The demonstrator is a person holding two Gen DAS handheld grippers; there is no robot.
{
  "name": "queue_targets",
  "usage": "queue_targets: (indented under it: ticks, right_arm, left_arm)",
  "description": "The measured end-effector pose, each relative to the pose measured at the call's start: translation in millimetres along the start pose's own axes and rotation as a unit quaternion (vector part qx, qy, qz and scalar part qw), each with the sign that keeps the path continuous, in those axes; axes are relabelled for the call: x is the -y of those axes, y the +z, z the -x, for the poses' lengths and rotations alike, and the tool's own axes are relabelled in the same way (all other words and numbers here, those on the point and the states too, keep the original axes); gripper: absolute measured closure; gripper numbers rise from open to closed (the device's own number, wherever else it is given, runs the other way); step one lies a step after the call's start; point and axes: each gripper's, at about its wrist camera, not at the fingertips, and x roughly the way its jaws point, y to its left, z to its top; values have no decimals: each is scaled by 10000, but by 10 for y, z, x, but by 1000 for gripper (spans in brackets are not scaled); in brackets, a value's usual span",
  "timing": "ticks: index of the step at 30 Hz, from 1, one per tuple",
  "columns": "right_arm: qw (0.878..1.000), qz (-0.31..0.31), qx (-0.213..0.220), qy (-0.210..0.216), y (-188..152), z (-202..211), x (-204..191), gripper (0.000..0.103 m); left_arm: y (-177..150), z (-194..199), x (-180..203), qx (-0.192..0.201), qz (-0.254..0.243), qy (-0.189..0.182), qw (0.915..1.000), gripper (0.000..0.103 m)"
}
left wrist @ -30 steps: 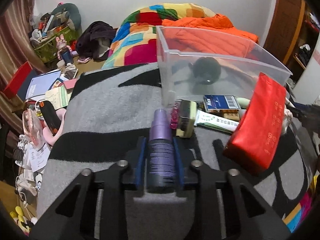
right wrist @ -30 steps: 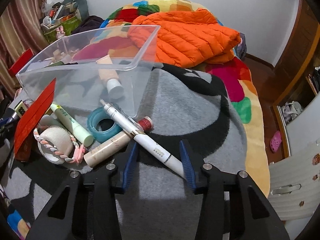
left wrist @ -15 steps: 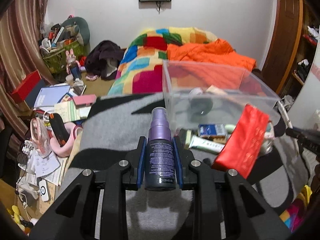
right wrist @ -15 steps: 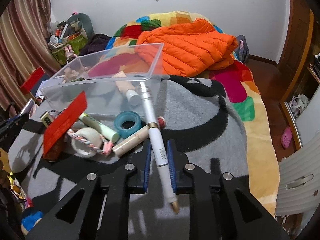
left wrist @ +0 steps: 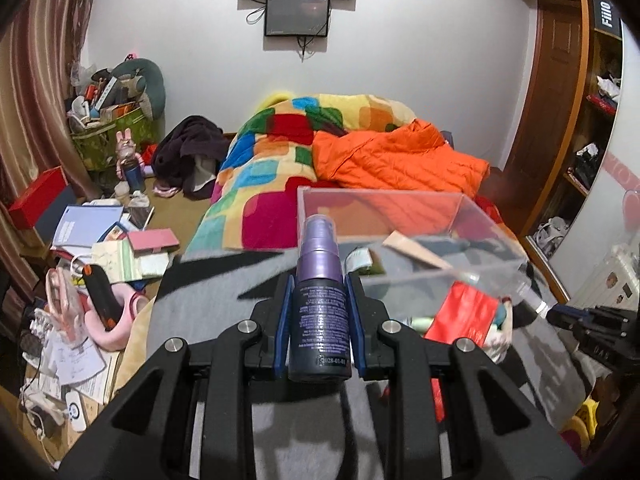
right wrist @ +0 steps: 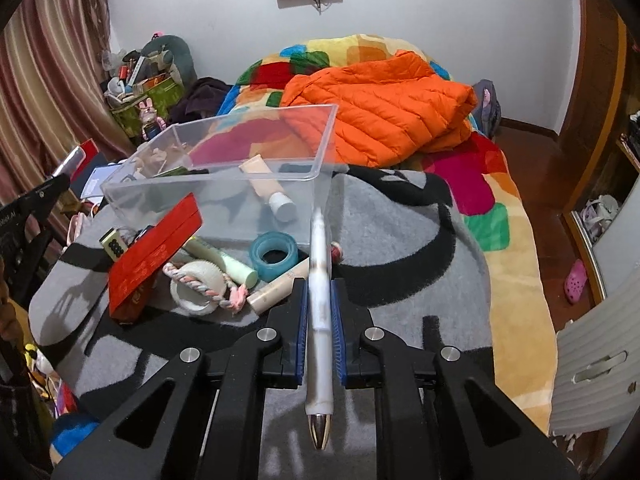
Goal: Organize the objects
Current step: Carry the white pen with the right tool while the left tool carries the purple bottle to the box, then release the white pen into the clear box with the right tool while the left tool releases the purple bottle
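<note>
1. The left gripper point(left wrist: 319, 322) is clamped on a small dark pump bottle with a lilac neck and cap point(left wrist: 320, 312); its blue pads press both sides, and the bottle stands upright between them, held above the grey-and-black fleece blanket point(left wrist: 208, 300).
2. The right gripper point(right wrist: 321, 322) is closed on a long white pen with a metal tip point(right wrist: 320, 308); the pen runs lengthwise between the blue pads, metal tip toward the camera, far end reaching the near right corner of the bin.
3. A clear rigid plastic bin with straight walls point(right wrist: 312, 148) sits on the blanket ahead of both grippers. A beige squeeze tube with a white cap point(right wrist: 266, 186) lies inside it.
4. In front of the bin's near wall lies a cluster: a flat red pouch with gold print point(right wrist: 154, 252) propped on edge, a pale green tube point(right wrist: 224, 262), a translucent teal tape ring point(right wrist: 274, 256), a white ring wound with pink-and-grey braided rope point(right wrist: 200, 286), a tan cylindrical tube point(right wrist: 276, 290) and a small cream block with dark dots point(right wrist: 113, 244).
5. The red pouch and the tape ring lie between the right gripper and the bin.
6. Behind the bin, a quilted orange puffer jacket point(right wrist: 380, 104) rests on a plush multicoloured patchwork blanket point(left wrist: 272, 168).
7. Left of the bed, books and papers point(left wrist: 88, 232) clutter the floor.
</note>
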Motion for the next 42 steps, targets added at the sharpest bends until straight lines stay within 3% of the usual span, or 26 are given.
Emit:
queue_targets:
  ticks: [7,10,13,18,24,25,27,36,42]
  right_arm:
    - [9993,81,-342,-152,11,-228,20,92]
    - [9977,2,-553,-403,-20,-369,79,91]
    - [9963,-81,-501,-700,-30,-392,146,84]
    - [9949,-334,-561,-766,-62,-421,310,78]
    - [9944,-153,-561,-882,-83,-491,270,79]
    - [9946,-147,-531,-876,-83,-491,255,87]
    - [9953,-184,-497,-807,-80,-485,235,93]
    - [9974,-621,22,-359,101,-179,282,93]
    - [9976,-498,470,53,406,71,148,93]
  left_arm:
    - [250,-165,64,-62,-57,-294,9995,78]
    - [329,-267,114,-106,-141,-277,9995,78]
    - [379,-437,151,-263,-195,-300,9990,78]
    - [347,-727,185,-591,-266,-223,9976,78]
    - [259,-997,165,-938,-236,-183,9951,78]
    - [255,-1023,160,-966,-223,-176,9949,78]
    - [259,-1055,153,-1009,-228,-174,9945,78]
    - [223,-1074,228,-1111,-389,-360,9924,78]
    - [229,-992,305,-1024,-453,-543,9922,78]
